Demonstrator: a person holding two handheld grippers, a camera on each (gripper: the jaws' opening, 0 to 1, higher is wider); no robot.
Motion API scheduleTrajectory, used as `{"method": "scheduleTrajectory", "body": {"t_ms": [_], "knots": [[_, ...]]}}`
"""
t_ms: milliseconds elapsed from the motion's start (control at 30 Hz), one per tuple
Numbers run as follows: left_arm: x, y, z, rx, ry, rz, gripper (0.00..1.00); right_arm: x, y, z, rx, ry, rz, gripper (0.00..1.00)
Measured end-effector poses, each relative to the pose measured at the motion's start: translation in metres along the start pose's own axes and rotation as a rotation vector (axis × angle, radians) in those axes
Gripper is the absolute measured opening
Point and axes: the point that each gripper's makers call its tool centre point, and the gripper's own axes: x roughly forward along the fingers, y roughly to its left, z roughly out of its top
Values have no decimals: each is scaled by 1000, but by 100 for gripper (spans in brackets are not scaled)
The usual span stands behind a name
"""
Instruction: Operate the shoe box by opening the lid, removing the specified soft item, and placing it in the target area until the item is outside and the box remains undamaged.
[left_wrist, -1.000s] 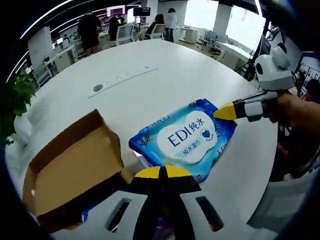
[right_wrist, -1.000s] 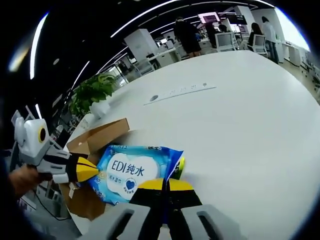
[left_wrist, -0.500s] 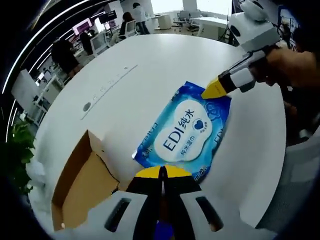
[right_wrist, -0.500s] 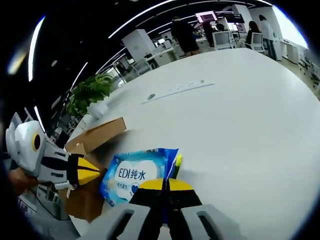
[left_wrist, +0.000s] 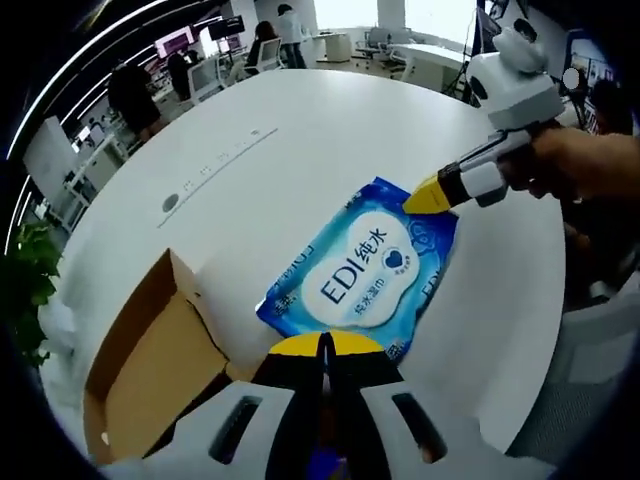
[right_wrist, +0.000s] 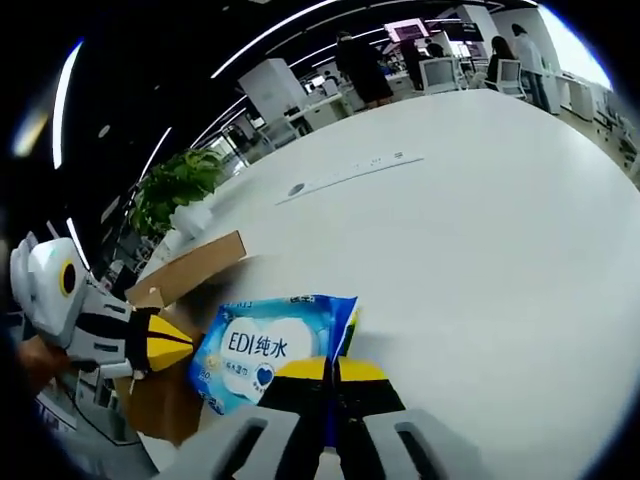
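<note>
A blue wipes pack (left_wrist: 355, 275) printed "EDI" hangs just over the white table, stretched between both grippers. My left gripper (left_wrist: 322, 346) is shut on its near edge. My right gripper (left_wrist: 428, 194) enters from the right, held by a hand, and is shut on the pack's far corner. In the right gripper view the pack (right_wrist: 262, 343) lies ahead of my right gripper (right_wrist: 328, 370), and the left gripper (right_wrist: 168, 343) pinches its left end. The open brown shoe box (left_wrist: 150, 365) sits left of the pack, its flap (right_wrist: 195, 267) raised.
The round white table (right_wrist: 470, 230) stretches far ahead, with a long socket strip (left_wrist: 218, 158) set into it. A green plant (right_wrist: 178, 185) stands past the table's left edge. People, desks and chairs fill the office behind. A grey chair (left_wrist: 600, 340) is at the right.
Both views have swung and tilted with the hands. The pack, still held at both ends, now sits a little clearer of the box, over bare table.
</note>
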Motion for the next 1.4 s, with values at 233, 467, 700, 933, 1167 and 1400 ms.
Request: {"method": "scheduleTrajectory", "body": {"t_ms": [233,467,700,933,1167,1400], "knots": [[-8,2,6,-59,-41,-9,0,-5,0,-2,-18,2,-4,1],[-18,5,11,-89,-78,-14,5,-13,-1,1,-51,-14,-10,5],[-27,8,11,-117,-103,-16,9,-24,0,2,-89,-18,-9,9],[-37,8,9,-134,-123,-20,14,-35,2,4,-135,-21,-10,13],[-49,7,8,-158,-150,-27,20,-47,9,7,-183,-22,-6,17],[-63,3,6,-202,-176,-61,28,-59,22,10,-259,-20,3,21]]}}
